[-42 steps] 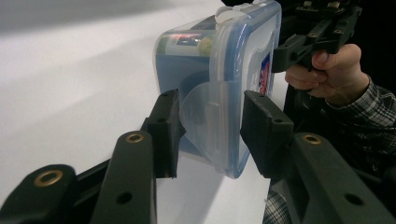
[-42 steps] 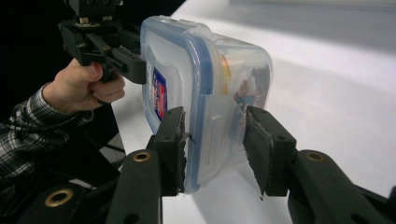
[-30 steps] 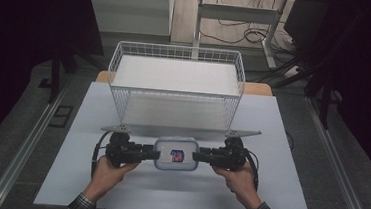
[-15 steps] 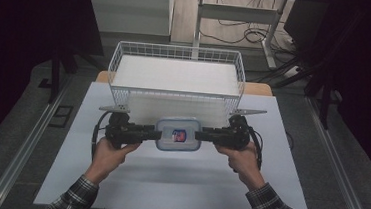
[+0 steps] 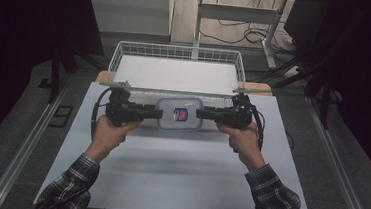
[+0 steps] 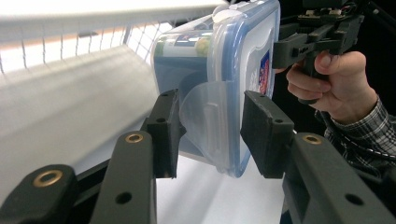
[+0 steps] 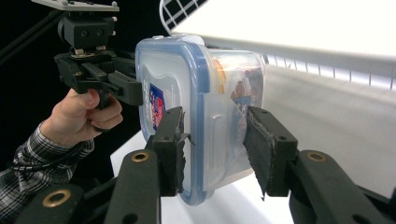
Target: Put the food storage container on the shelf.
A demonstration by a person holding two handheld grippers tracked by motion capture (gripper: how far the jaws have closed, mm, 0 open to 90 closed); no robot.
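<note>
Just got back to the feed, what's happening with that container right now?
A person grips a lidded plastic container from both ends, the left gripper and right gripper each clamped on a side. It is held off the white table, just in front of the wire basket, not yet inside it.

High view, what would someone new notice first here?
A clear lidded container held in the air between the left gripper and right gripper, each clamped on one end. Just behind it sits a white wire basket at the table's far edge.
</note>
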